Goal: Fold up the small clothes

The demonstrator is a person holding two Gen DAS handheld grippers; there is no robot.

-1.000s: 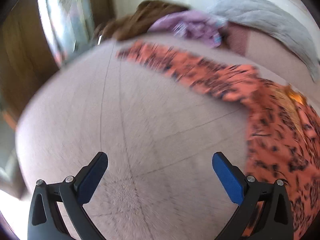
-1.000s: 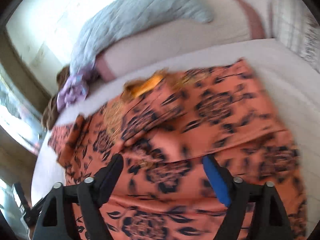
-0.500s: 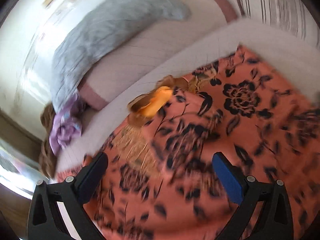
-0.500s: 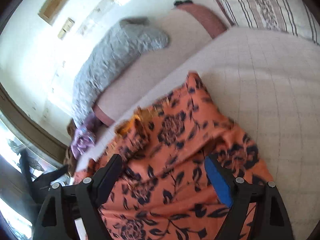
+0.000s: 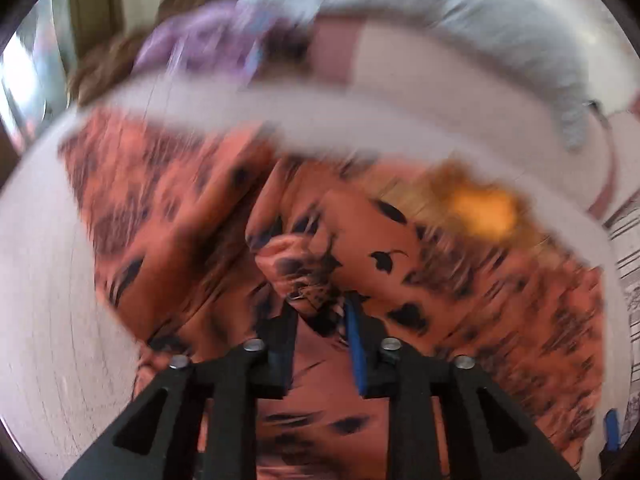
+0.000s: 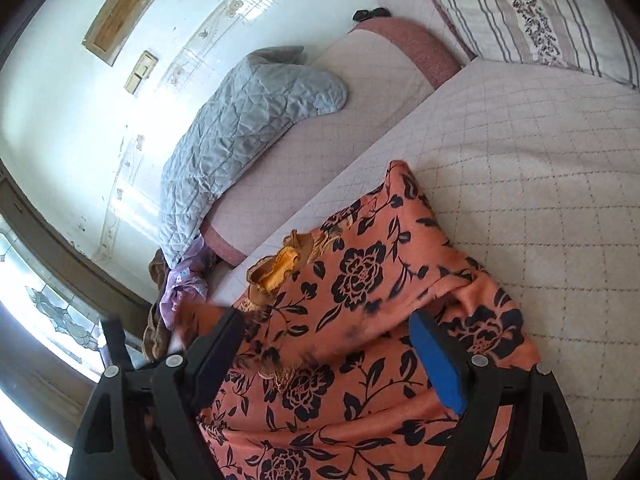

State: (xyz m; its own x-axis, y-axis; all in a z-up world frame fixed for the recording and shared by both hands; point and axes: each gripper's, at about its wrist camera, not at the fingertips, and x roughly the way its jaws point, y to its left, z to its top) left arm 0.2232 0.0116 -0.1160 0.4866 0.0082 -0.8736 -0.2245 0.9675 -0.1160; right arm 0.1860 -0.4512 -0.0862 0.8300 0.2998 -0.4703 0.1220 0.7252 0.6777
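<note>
My left hand-held gripper [image 5: 320,312] was nearer the work: its jaws were closing on a bunched ridge of the orange floral garment [image 6: 360,280], with the cloth already pinched up between the pads, though through the blur I could not tell how firmly it was caught. The garment lay spread on the quilted bed [image 6: 540,160], directly under and ahead of both grippers, its golden neckline [image 6: 280,268] on the side toward the grey quilted pillow [image 6: 248,120]. As I judged it, its long axis ran from that neckline back toward me, so the neck end pointed at the pillow. My right hand-held gripper [image 6: 324,352] hung over the nearer part of the garment with its jaws standing wide and nothing held, the cloth merely lying below them.
</note>
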